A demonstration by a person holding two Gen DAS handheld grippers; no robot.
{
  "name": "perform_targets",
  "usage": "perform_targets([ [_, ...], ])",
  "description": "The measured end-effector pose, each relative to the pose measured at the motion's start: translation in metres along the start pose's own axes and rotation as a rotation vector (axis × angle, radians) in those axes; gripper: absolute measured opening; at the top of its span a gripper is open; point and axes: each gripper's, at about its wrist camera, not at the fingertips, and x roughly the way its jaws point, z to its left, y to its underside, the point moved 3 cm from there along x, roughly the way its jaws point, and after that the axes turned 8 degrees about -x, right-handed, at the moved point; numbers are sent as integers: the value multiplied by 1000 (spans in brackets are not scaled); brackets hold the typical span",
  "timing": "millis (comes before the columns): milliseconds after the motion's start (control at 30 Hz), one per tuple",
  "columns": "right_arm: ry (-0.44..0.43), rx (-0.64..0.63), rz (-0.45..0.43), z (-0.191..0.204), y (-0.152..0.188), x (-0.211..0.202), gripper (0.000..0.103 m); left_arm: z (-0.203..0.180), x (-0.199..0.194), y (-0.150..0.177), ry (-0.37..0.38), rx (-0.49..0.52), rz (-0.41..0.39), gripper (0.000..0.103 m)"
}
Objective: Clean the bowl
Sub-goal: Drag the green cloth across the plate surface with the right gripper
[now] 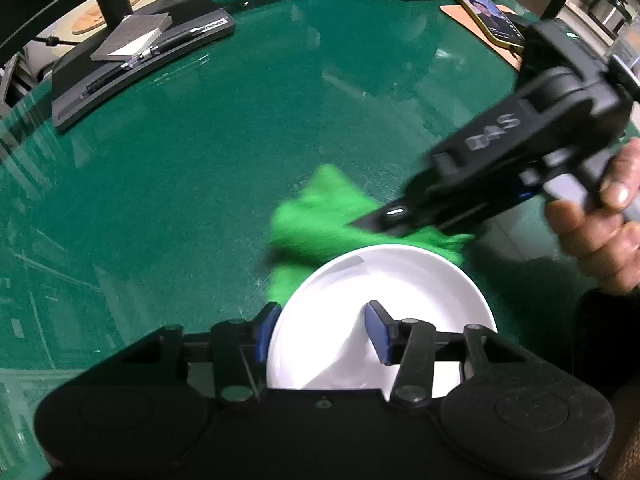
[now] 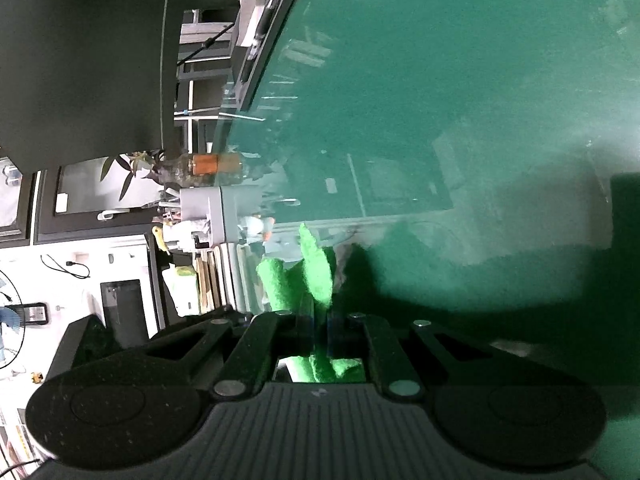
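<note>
The white bowl (image 1: pixel 380 312) sits on the green tabletop (image 1: pixel 200 160) with its rim between the parted pads of the left hand-held gripper (image 1: pixel 322 330), while the right hand-held gripper (image 2: pixel 320 326), clamped on a green cloth (image 1: pixel 316 216), hovers just beyond the bowl, so wiping looks unfinished

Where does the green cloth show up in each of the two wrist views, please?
Left wrist view: the cloth lies right of centre on the green table, just beyond the white bowl, pinched in the right claw.
Right wrist view: the cloth sticks up at bottom centre, out of the shut claw; the bowl is not in view.
Shared landmark: the black monitor stand at the table's edge.
</note>
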Motion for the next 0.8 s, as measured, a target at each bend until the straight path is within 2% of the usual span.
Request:
perform_targets([
  [133,6,-26,20,4,-5,15,7,6,-4,2,-30,-126,8,41],
  [267,25,-12,-6,1,-10,9,7,16,-17,19,-3,-308,-23,46],
  [400,15,-11,-16,2,-13,4,7,13,-11,28,-59,-294,-5,45],
  [467,4,-19,-8,5,-13,5,7,12,-11,26,-54,-298,-26,35],
  [533,-1,-21,2,7,-11,7,7,13,-12,23,-65,-291,-44,30],
  [700,-1,5,4,2,1,-4,7,13,-12,18,-67,-244,-49,31],
  [800,-14,36,-14,-6,11,-27,7,14,-11,18,-58,-238,-47,33],
])
